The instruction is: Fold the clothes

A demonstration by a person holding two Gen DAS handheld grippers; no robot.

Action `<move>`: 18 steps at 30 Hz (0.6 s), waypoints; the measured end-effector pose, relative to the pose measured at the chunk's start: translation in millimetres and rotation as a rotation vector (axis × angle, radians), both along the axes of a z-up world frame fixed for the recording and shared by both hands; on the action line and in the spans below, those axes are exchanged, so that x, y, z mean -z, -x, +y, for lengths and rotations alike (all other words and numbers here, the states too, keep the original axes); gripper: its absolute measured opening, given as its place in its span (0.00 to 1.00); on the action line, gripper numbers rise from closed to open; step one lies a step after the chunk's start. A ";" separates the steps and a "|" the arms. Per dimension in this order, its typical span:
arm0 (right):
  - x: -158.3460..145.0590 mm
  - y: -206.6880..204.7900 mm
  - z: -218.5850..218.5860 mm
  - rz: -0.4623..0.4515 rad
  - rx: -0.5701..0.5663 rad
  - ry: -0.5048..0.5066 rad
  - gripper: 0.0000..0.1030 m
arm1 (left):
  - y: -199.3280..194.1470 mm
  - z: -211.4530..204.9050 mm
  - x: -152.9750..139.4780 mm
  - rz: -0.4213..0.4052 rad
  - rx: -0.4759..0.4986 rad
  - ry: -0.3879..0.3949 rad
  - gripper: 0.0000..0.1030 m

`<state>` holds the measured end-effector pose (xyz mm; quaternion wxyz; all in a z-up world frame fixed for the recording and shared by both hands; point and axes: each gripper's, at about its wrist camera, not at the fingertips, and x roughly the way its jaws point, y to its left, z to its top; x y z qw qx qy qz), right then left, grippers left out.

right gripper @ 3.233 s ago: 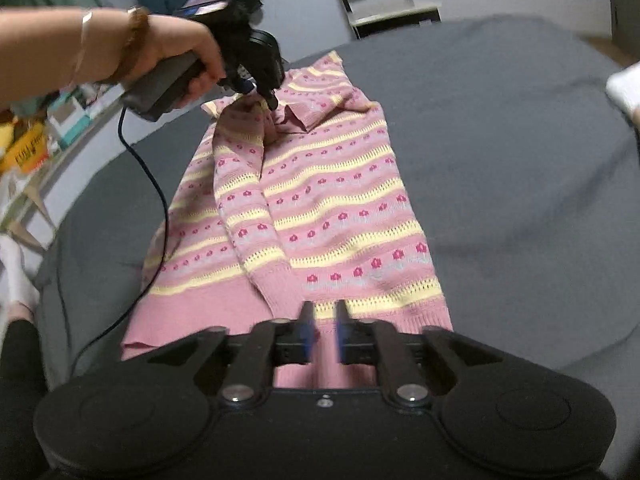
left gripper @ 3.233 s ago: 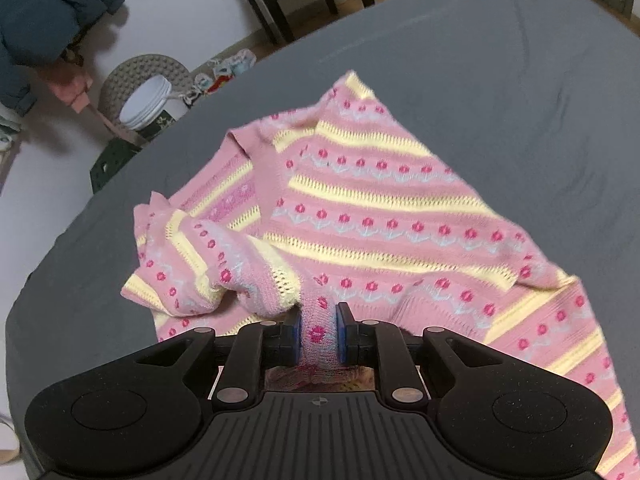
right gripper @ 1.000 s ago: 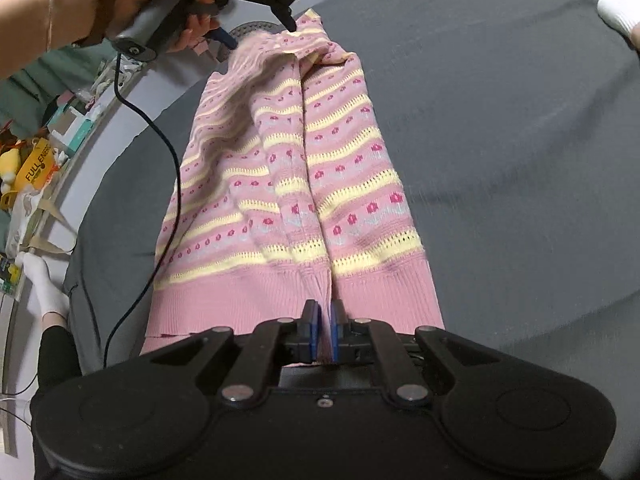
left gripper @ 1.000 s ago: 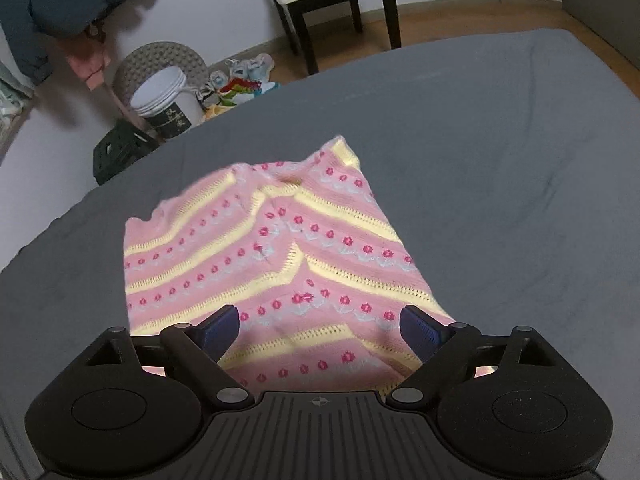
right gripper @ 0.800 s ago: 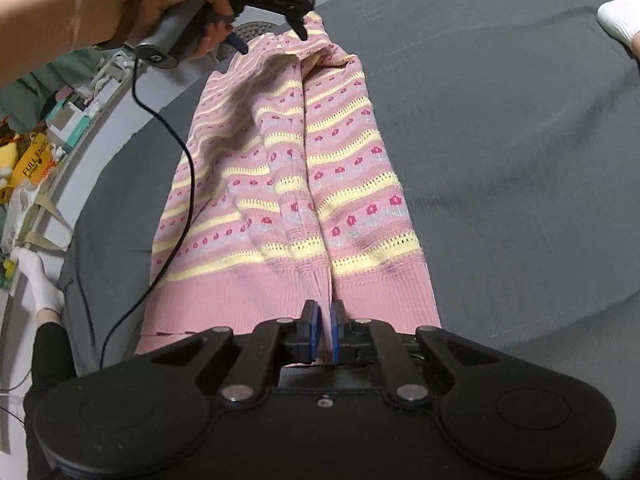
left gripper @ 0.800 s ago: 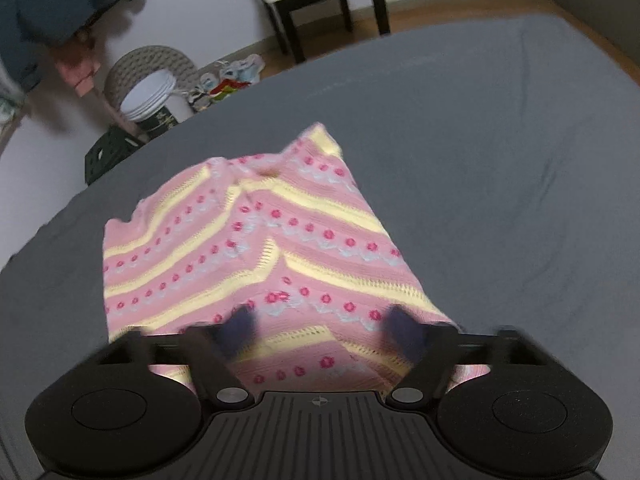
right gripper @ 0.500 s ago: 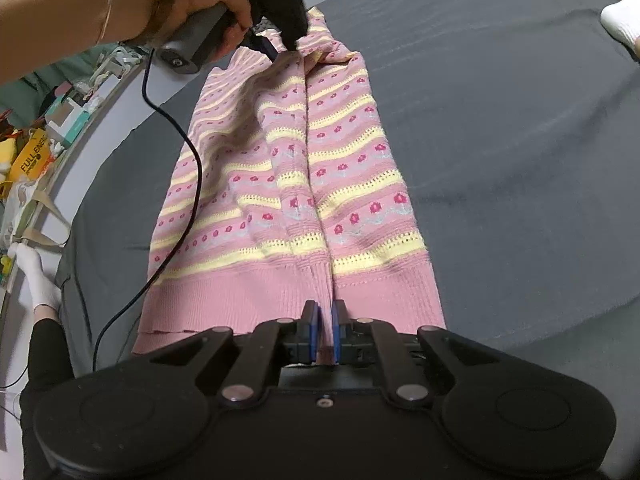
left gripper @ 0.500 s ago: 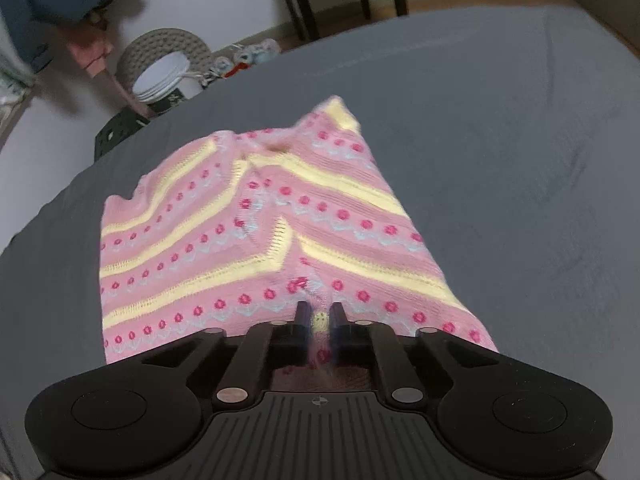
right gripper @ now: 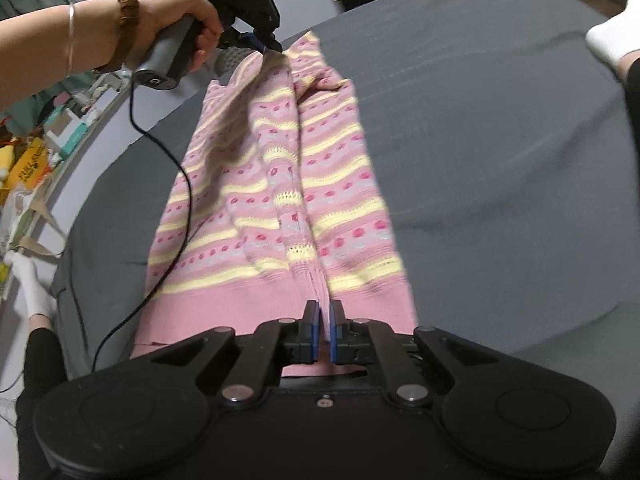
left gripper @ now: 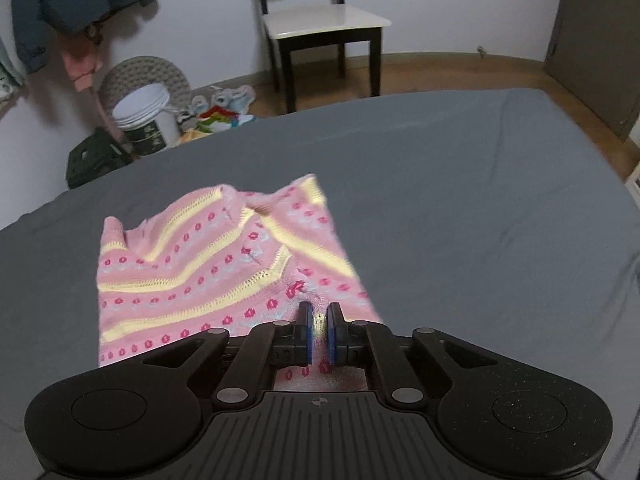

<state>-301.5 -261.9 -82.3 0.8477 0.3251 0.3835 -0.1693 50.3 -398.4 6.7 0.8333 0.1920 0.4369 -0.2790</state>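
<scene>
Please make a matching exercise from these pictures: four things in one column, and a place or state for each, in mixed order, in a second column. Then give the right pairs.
Things:
1. sweater
2. left gripper
3. chair
4. white bucket

Places or states:
A. on the floor by the wall
B. spread along the grey bed
C. beyond the bed, seat empty
D. shut on the sweater's far end

Pairs: 1-B, 2-D, 3-C, 4-A

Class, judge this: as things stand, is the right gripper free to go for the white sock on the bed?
Probably not: the right gripper is shut on the sweater hem; the sock lies far off.
</scene>
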 end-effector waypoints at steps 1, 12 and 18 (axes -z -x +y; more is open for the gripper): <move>-1.7 2.6 -1.5 0.007 0.015 0.025 0.01 | 1.5 -3.9 0.7 0.002 0.005 0.002 0.06; 0.5 6.3 -7.1 -0.075 0.007 -0.050 0.31 | -1.5 -24.4 18.7 0.033 -0.013 -0.003 0.06; 17.1 -10.4 -1.7 -0.047 -0.016 -0.121 0.32 | 0.2 -23.0 20.6 0.041 -0.006 0.001 0.06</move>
